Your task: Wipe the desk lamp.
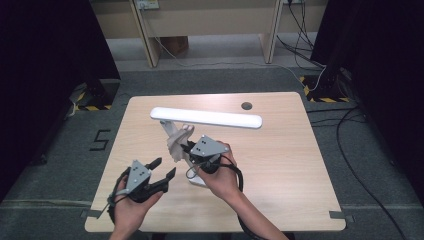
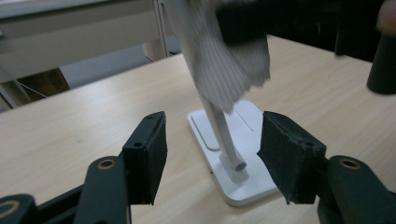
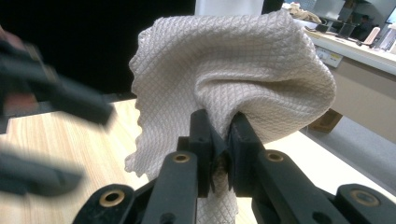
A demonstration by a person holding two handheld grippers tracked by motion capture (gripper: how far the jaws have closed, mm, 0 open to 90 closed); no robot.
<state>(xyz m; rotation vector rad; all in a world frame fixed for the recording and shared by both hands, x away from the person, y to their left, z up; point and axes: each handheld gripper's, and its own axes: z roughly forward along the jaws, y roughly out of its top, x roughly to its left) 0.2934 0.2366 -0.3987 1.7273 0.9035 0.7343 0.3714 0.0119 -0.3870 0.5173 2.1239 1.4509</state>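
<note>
A white desk lamp stands on the table, its long bar head (image 1: 206, 118) across the middle and its flat base (image 1: 198, 180) nearer me. A pale woven cloth (image 1: 176, 142) hangs against the lamp's slanted stem (image 2: 219, 135). My right gripper (image 1: 189, 148) is shut on that cloth, and the right gripper view shows the cloth (image 3: 233, 70) bunched over the closed jaws (image 3: 219, 140). My left gripper (image 1: 164, 167) is open to the left of the base, with nothing between its pads. In the left gripper view, the open gripper (image 2: 212, 154) frames the base (image 2: 243, 186) and the cloth (image 2: 219, 60) farther off.
The light wooden table (image 1: 280, 165) has a round cable hole (image 1: 246, 106) at the back right. Behind it stand wooden desk legs (image 1: 150, 45), and cables (image 1: 350, 150) run over the grey floor at the right. A "5" (image 1: 100, 140) is marked on the floor at the left.
</note>
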